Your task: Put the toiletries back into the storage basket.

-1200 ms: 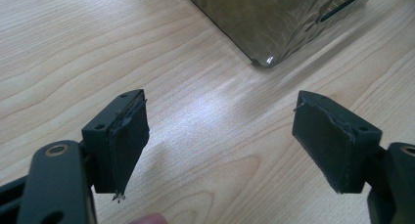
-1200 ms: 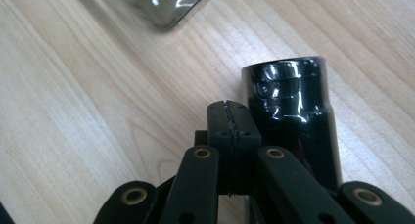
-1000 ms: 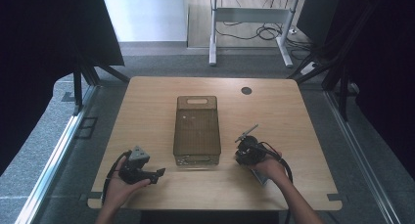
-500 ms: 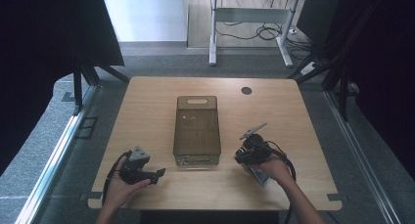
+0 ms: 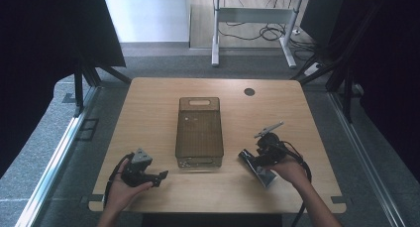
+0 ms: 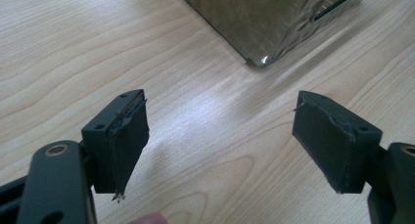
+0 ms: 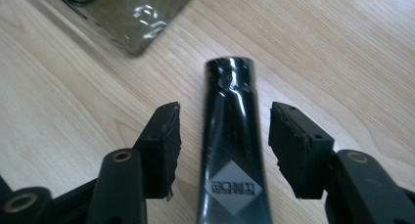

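Left gripper (image 5: pixel 159 177) sits at lower left of the high view, held in a hand at the table's (image 5: pixel 148 108) near edge, jaws spread wide with nothing between them. In the left gripper view the two pads frame bare wood, and a corner of the smoky bin (image 6: pixel 274 23) shows at upper centre, apart from the jaws.

Bin (image 5: pixel 199 133) lies at frame centre in the high view, long axis running away from the person, handle slot at the far end. It looks empty as far as can be told.

Tube (image 5: pixel 257 166), black with a grey label, lies flat on the wood at lower right of the high view, just right of the bin's near corner. Right gripper (image 5: pixel 252 162) is over it; its jaws have just been opening, and in the right gripper view both pads stand clear of the tube (image 7: pixel 230 136), which runs straight up the gap between them, cap end pointing toward the bin corner (image 7: pixel 127 18) at upper left.

Judgement: tube's long axis is in line with the jaw gap, so a re-grip needs only a closing. Right hand is much the nearer; bin lies up and left of the tube.
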Demonstrator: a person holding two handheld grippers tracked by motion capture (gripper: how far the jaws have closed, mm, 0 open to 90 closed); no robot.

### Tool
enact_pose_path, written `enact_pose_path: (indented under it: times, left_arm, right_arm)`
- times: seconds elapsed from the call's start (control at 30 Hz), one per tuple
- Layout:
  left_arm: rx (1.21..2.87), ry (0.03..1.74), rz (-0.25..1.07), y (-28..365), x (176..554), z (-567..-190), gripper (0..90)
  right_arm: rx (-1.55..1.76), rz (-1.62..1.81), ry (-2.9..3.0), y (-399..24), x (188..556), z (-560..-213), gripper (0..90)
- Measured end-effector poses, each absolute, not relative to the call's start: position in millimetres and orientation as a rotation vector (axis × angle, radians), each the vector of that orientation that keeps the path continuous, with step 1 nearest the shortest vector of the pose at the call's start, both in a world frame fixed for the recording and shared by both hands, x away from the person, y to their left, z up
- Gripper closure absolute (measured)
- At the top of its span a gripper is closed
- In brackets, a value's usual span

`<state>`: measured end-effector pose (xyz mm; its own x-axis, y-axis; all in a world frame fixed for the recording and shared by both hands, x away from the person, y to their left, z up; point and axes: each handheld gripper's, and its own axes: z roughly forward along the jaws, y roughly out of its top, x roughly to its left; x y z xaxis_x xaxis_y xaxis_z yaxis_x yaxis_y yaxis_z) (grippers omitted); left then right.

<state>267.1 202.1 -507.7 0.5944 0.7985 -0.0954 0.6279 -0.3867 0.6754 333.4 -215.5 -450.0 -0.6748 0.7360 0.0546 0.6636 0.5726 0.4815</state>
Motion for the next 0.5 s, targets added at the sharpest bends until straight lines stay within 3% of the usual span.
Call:
enact_pose_path:
  times: [0.5]
  left_arm:
    - [2.147,1.129,0.312,201.0,268.1,-510.0,21.6]
  right_arm:
    - [1.258,0.611,2.655,-226.8,334.2,-462.9,43.3]
